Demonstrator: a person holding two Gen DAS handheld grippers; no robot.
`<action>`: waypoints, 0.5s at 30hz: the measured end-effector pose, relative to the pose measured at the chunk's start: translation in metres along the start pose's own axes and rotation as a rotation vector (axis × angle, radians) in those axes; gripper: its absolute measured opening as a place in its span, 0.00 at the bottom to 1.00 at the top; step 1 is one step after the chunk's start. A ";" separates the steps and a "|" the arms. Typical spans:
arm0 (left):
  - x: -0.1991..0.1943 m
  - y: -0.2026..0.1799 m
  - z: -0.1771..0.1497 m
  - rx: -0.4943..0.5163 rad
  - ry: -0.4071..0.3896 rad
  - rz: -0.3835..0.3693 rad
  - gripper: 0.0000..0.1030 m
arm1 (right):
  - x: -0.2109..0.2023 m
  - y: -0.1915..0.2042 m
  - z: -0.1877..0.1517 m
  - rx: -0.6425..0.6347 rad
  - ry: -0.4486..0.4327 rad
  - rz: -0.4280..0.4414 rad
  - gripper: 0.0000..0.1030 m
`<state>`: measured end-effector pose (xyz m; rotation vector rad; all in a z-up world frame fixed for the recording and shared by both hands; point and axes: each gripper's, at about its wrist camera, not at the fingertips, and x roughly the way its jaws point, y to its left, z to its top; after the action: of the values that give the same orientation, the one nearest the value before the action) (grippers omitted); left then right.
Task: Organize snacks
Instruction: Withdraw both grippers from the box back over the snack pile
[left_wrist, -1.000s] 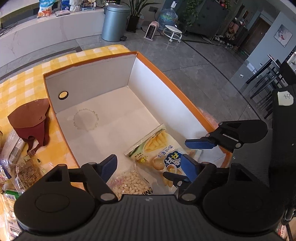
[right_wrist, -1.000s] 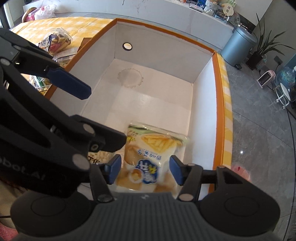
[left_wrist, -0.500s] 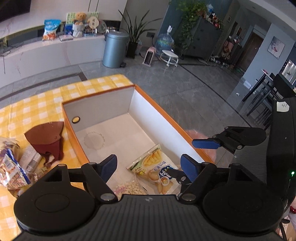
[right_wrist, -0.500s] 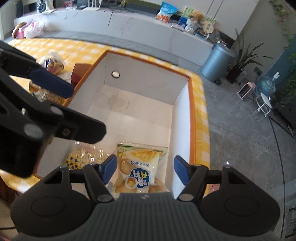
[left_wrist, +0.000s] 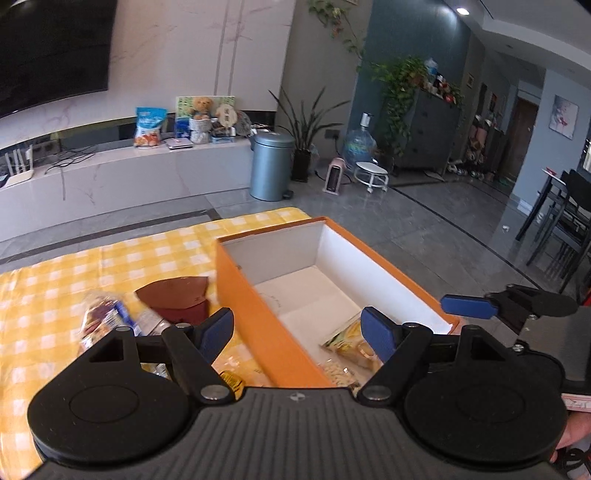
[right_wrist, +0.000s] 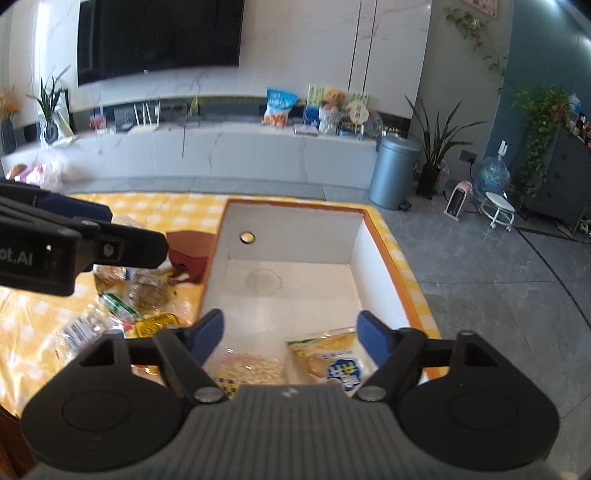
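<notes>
- The bench (right_wrist: 29, 314) with its yellow check cloth is cut off on the left, and the loose snack pile (right_wrist: 122, 306) there is too blurry to sort out.
- The orange box (left_wrist: 255, 306) has its near end hidden behind both gripper bodies.
- In the box, near the front, the chips bag (right_wrist: 332, 358) and peanut bag (right_wrist: 251, 371) lie side by side, both half covered.
- The left gripper (left_wrist: 297, 332) is spread wide, holding nothing, over the box's left wall.
- The right gripper (right_wrist: 290, 334) has its jaws opening, with nothing pinched and the bags lying below.
</notes>
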<state>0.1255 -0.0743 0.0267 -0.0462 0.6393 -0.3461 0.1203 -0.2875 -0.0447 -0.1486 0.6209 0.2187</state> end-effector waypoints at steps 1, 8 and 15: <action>-0.004 0.003 -0.004 -0.008 -0.005 0.011 0.89 | -0.004 0.006 -0.004 0.001 -0.017 0.002 0.80; -0.033 0.029 -0.039 -0.049 -0.059 0.087 0.89 | -0.029 0.049 -0.032 0.023 -0.097 -0.006 0.90; -0.051 0.064 -0.086 -0.137 -0.059 0.156 0.91 | -0.032 0.084 -0.061 0.086 -0.111 0.030 0.90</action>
<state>0.0556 0.0080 -0.0224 -0.1361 0.6037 -0.1496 0.0402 -0.2236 -0.0810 -0.0440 0.5216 0.2278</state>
